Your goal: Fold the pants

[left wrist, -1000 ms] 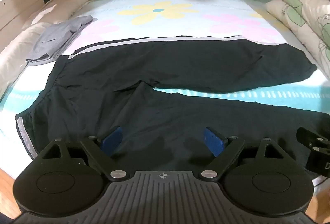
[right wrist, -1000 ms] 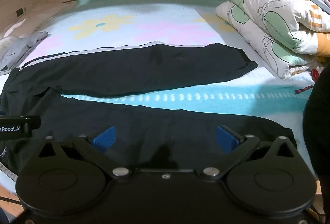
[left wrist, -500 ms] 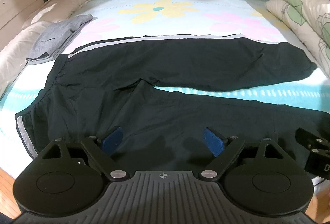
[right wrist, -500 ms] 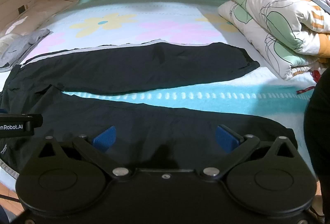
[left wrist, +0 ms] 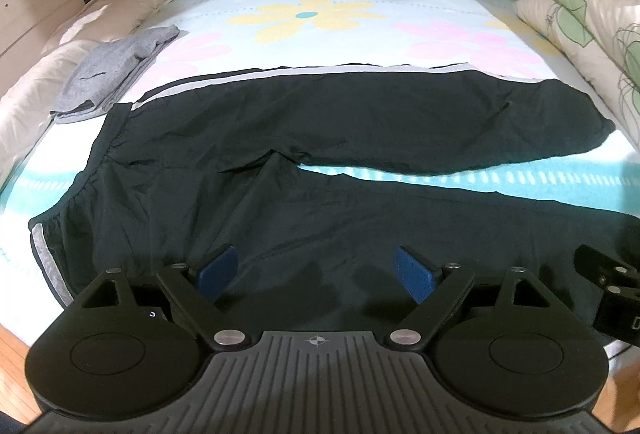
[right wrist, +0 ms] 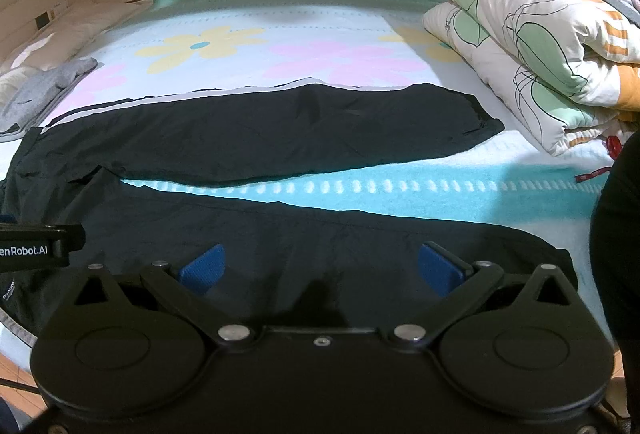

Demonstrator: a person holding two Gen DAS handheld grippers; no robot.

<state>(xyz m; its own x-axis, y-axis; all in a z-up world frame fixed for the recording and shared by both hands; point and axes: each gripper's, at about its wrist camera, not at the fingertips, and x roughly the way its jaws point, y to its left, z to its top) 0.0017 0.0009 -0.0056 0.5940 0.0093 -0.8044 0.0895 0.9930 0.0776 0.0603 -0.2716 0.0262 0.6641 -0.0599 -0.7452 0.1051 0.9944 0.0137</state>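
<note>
Black pants flat on bed, both claws wide open

One pair of black track pants [left wrist: 320, 138] lies spread on the floral bed sheet [left wrist: 312, 14], legs apart, waistband left. Left gripper [left wrist: 316, 270] and right gripper [right wrist: 320, 266] hover over the near leg, nothing between pads. One folded grey garment [left wrist: 116, 66] far left, two stacked quilts [right wrist: 520, 46] right

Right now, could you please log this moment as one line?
phase: pre-grasp | black pants: spread flat, unfolded, on bed | left gripper: open | right gripper: open
</note>
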